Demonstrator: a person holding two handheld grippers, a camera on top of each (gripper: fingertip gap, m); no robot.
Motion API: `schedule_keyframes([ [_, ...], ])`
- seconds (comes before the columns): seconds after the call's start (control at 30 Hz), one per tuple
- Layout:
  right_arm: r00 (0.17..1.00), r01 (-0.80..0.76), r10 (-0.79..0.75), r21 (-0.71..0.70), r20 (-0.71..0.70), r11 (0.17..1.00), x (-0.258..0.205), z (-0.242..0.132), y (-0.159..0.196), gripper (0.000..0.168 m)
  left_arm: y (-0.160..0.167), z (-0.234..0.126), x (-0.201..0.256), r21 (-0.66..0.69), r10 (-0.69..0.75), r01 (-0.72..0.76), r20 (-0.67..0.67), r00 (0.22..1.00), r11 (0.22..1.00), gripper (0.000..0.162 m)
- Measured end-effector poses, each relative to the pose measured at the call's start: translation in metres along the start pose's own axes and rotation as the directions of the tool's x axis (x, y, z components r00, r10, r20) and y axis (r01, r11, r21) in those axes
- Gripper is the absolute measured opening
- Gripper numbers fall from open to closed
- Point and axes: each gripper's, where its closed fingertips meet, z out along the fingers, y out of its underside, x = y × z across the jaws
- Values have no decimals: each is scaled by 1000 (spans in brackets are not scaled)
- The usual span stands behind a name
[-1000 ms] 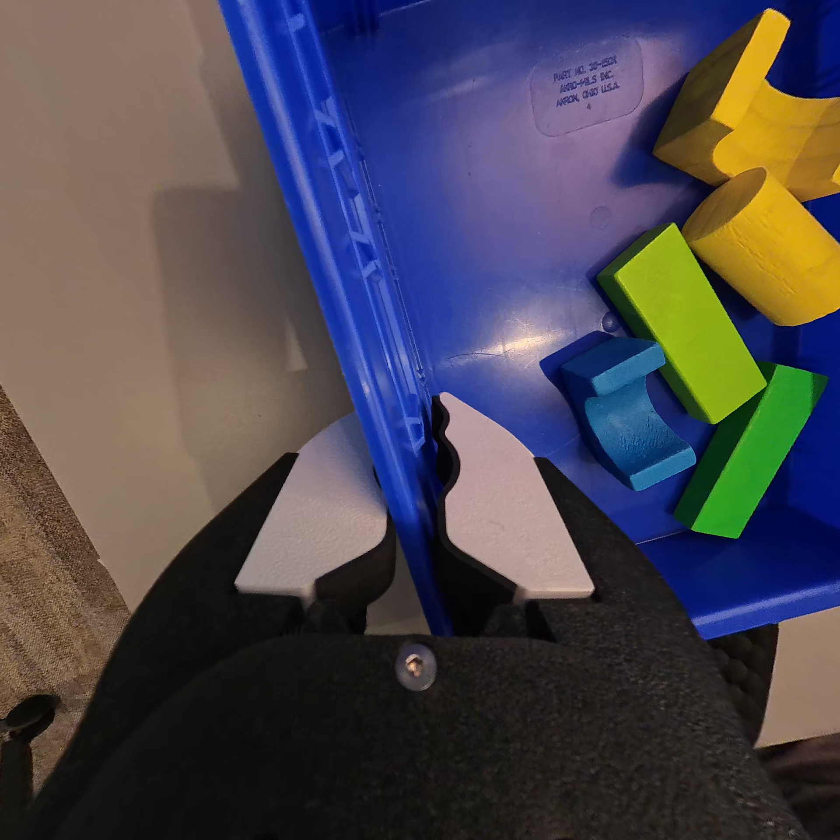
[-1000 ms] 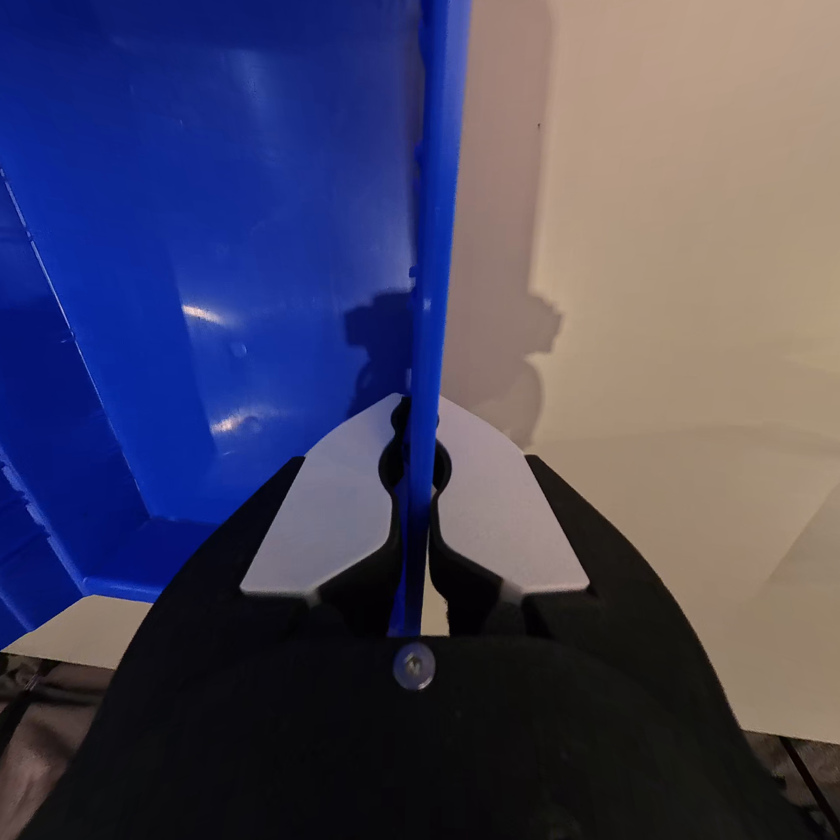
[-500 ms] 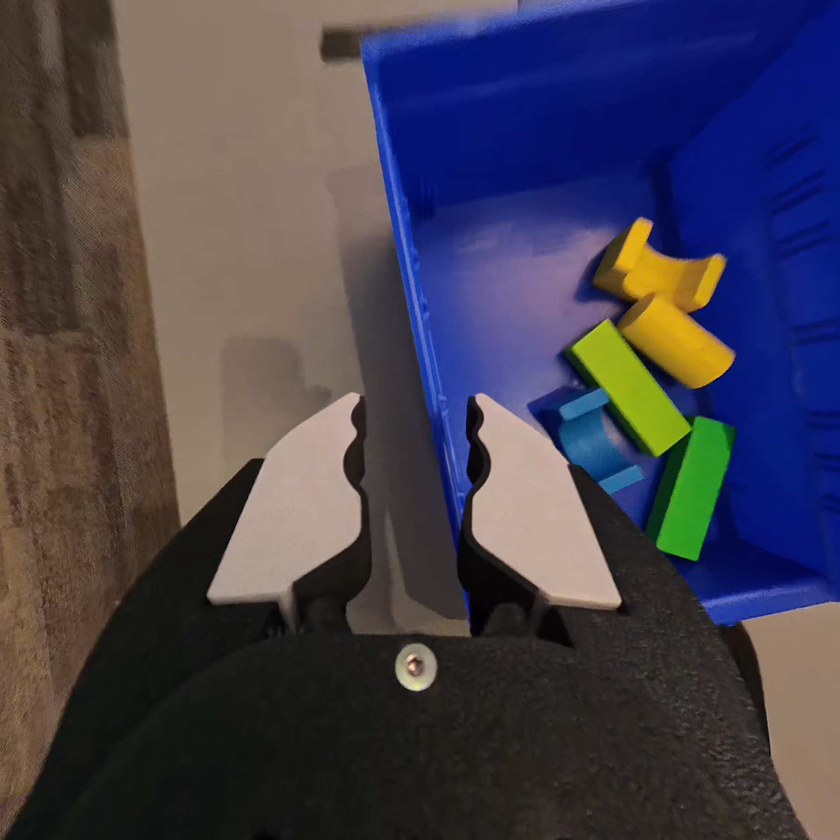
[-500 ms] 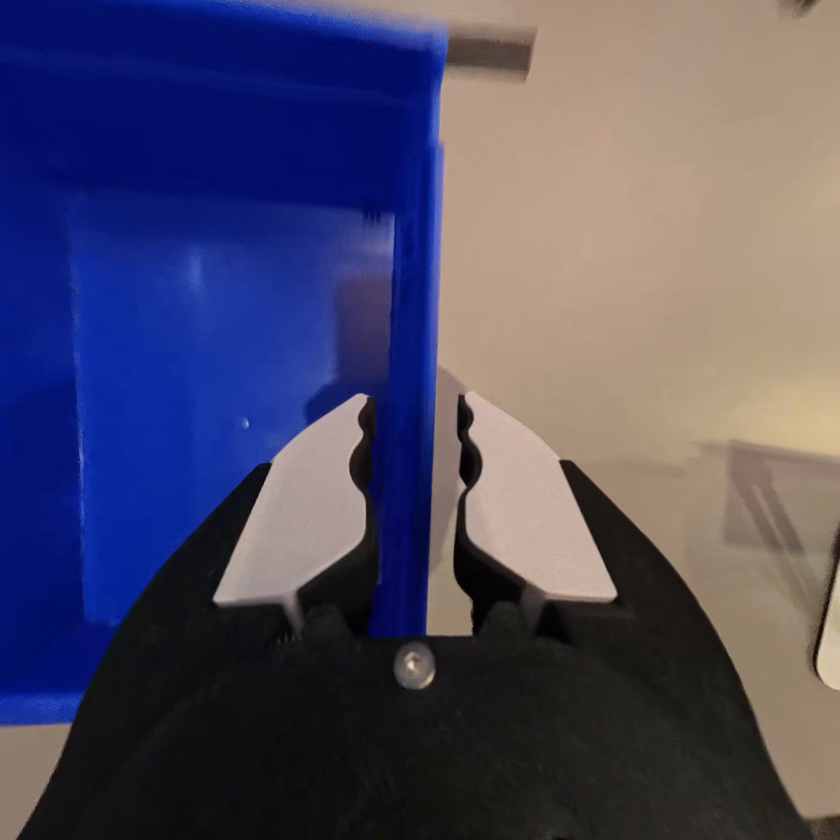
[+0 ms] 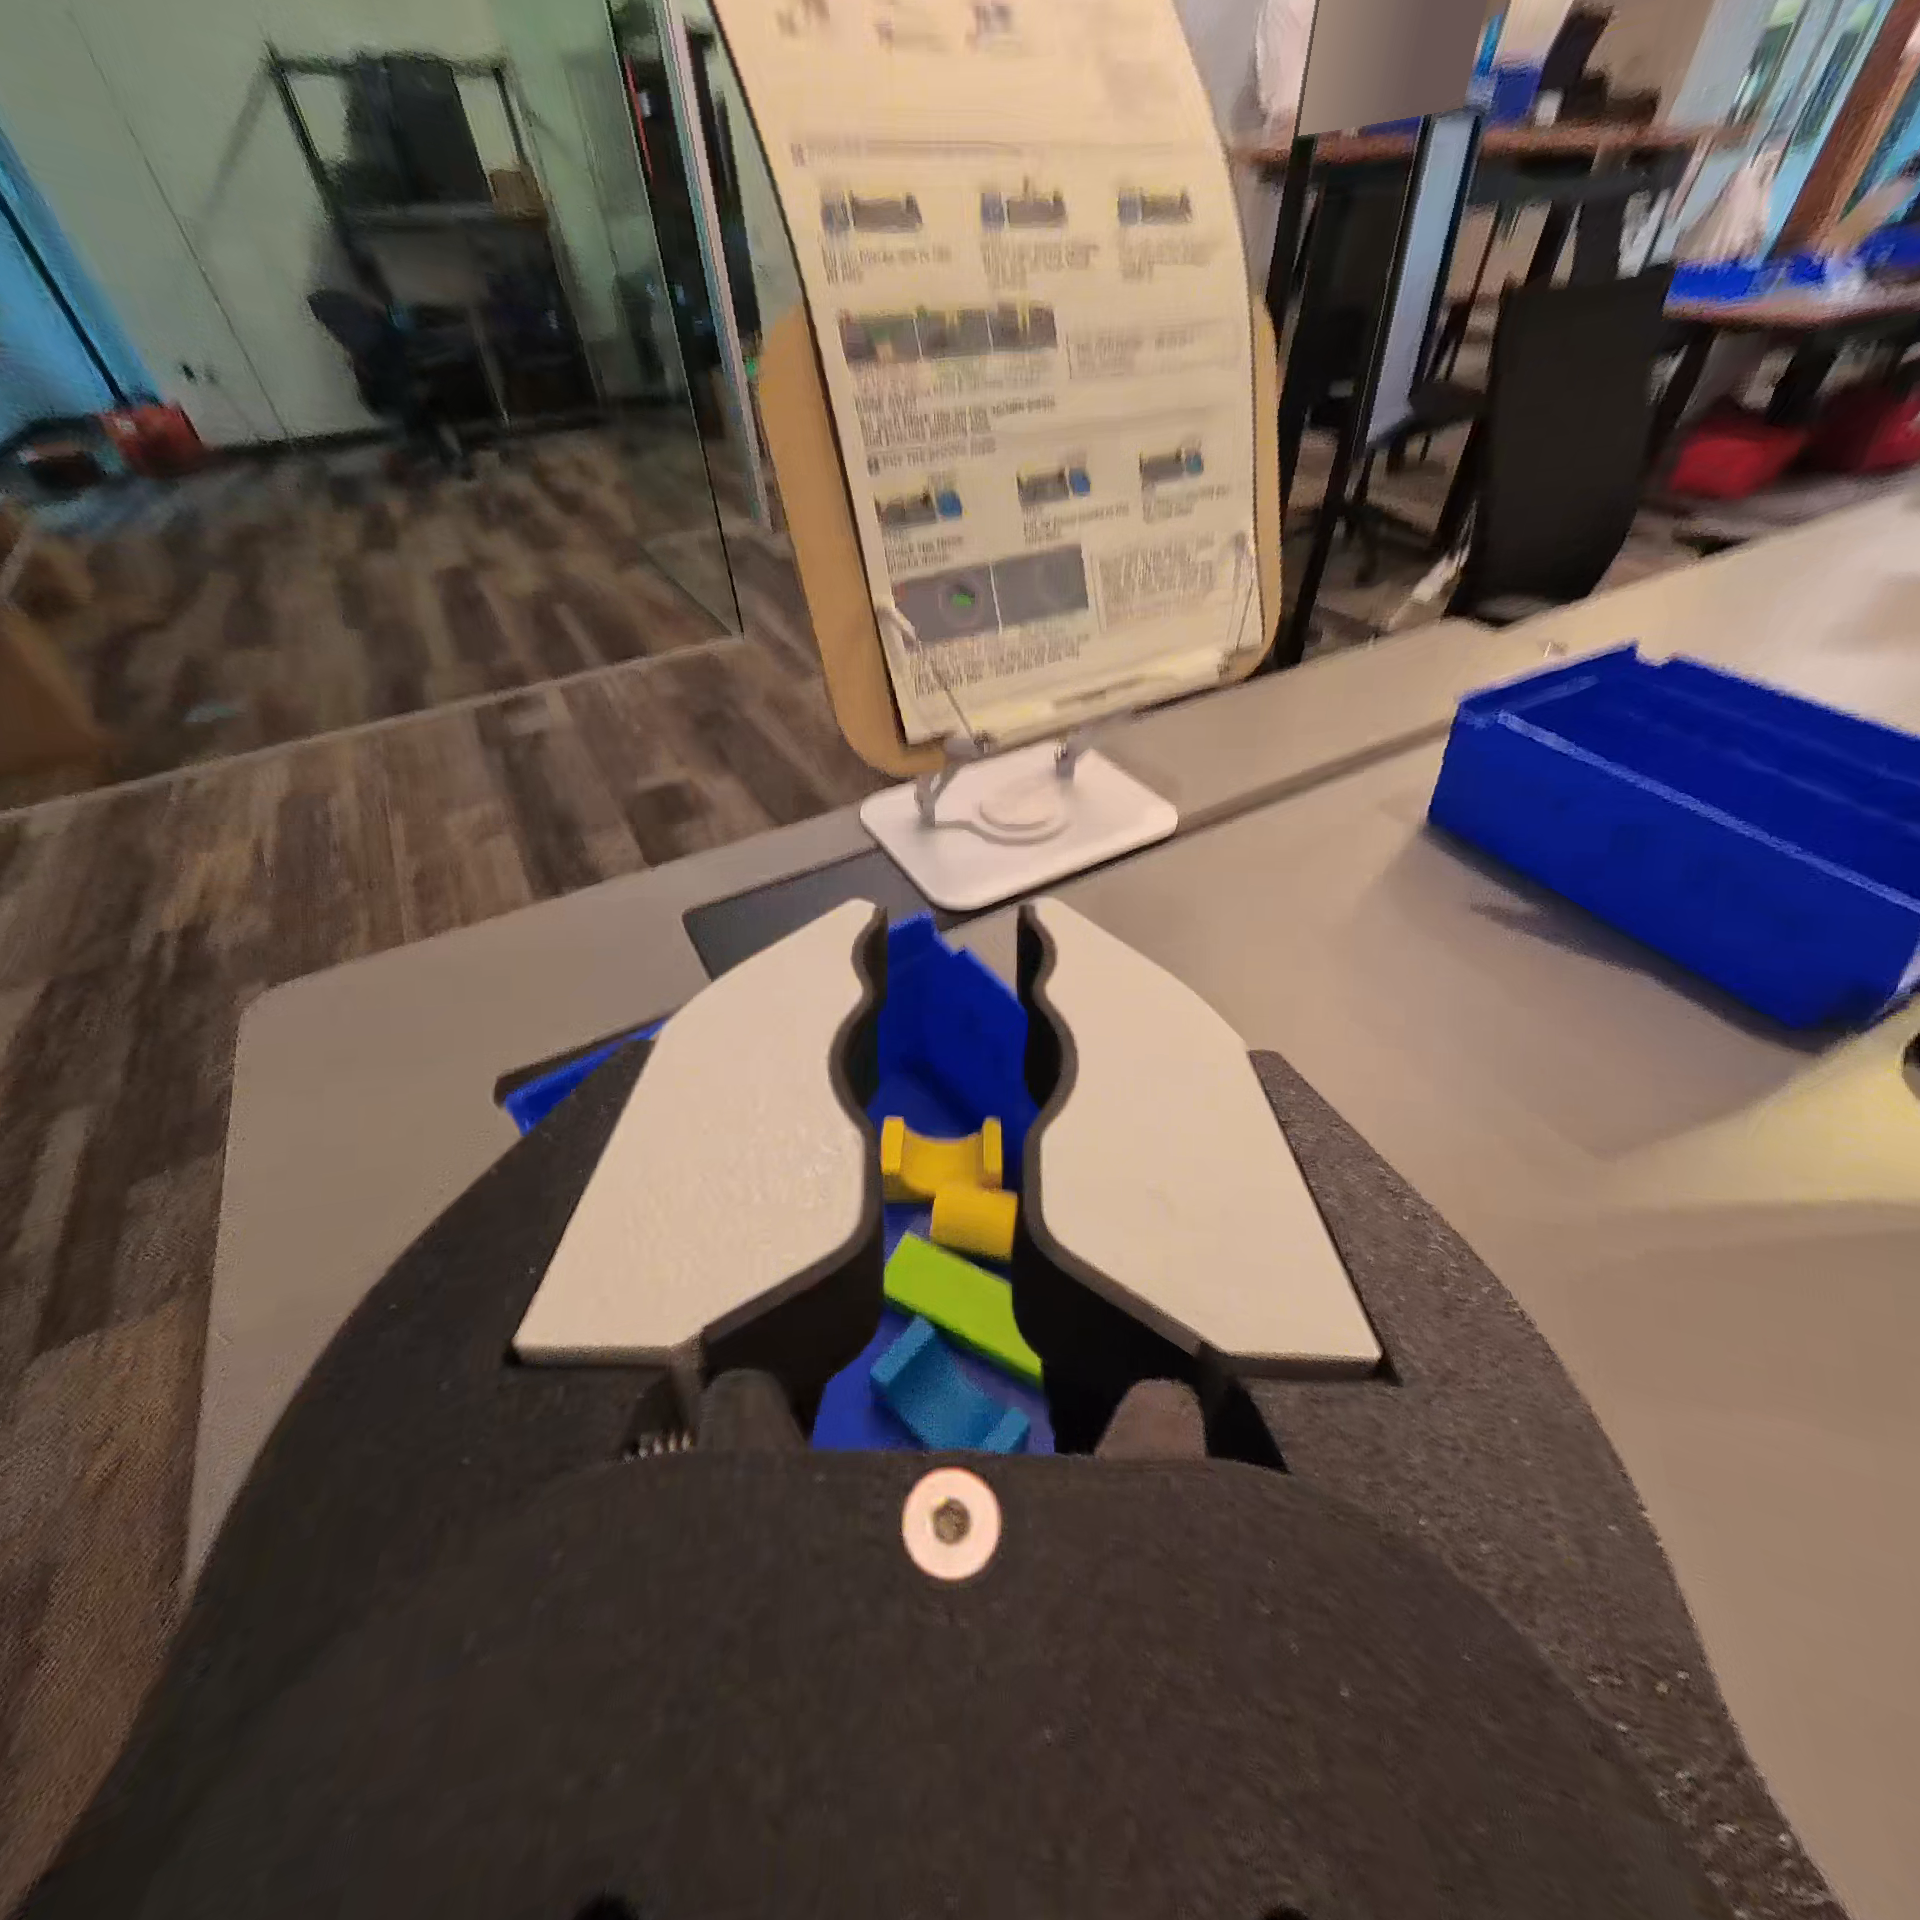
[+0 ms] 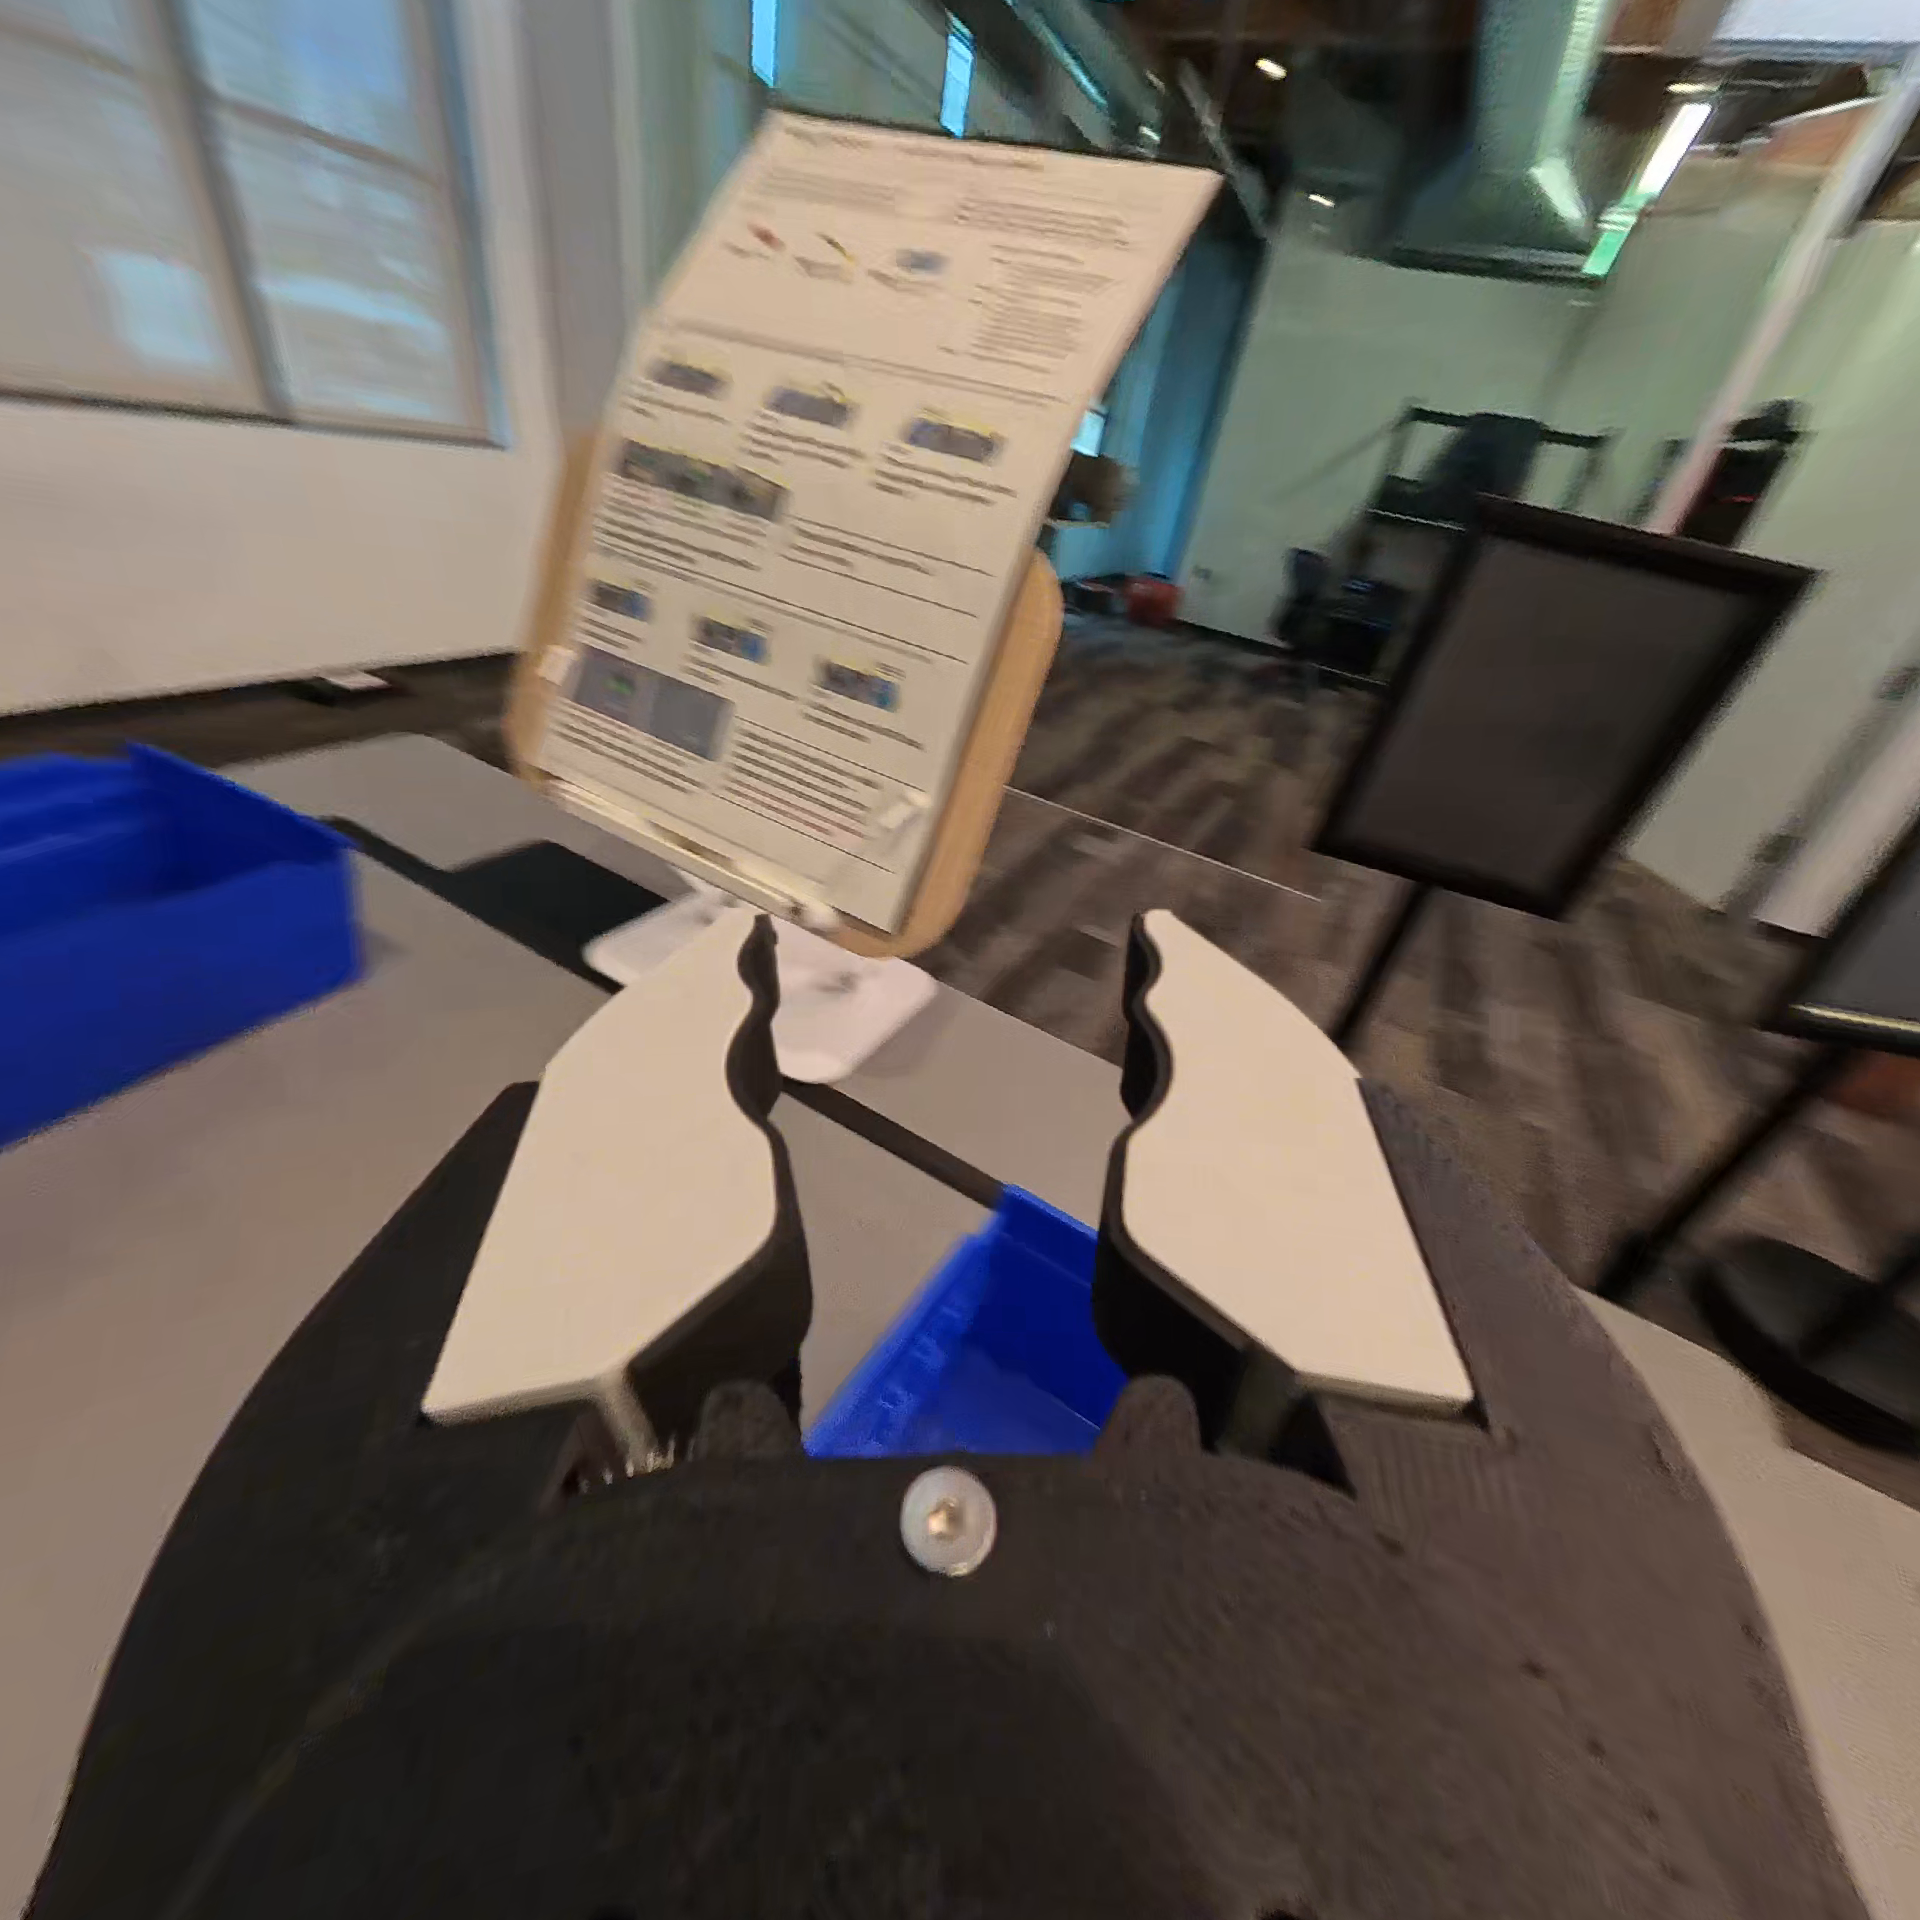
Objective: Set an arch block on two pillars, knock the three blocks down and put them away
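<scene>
Grey table (image 5: 1403, 1039), blocks (image 5: 951, 1236) between jaws

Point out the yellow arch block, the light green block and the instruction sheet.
yellow arch block (image 5: 938, 1155): left wrist view, its curved hollow.
light green block (image 5: 956, 1301): left wrist view, top face.
instruction sheet (image 6: 831, 540): right wrist view, page middle.

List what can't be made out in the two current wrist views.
- Left wrist view: the left gripper covers most of the blue bin; only the yellow arch, yellow cylinder, lime block and blue arch show.
- Right wrist view: the right gripper hides the bin's inside.
- Both views: the instruction sheet is blurred.
- Second blue bin: contents not visible.
</scene>
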Motion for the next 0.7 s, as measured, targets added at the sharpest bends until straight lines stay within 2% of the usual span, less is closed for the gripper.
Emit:
schedule_keyframes([
  [0.17,960,-168,136,116,244,979,-46,10,-11,61,14,13,7,-110,73,-68,45,996,992,33],
  [0.33,948,-222,173,167,267,961,-55,8,-20,56,42,32,9,-259,43,-36,24,999,965,33],
  [0.4,948,-230,175,191,265,954,-57,-1,-32,53,58,39,7,-343,34,-25,20,999,939,32],
  [0.5,952,-201,130,244,278,949,-68,-17,-56,45,72,49,8,-391,12,-11,0,1000,921,31],
  [0.6,965,-123,75,183,251,975,-75,-16,-62,46,93,58,8,-479,-14,11,-4,1000,878,31],
  [0.7,976,-81,64,72,209,994,-78,-8,-47,46,124,67,-1,-595,-19,42,44,999,803,31],
])
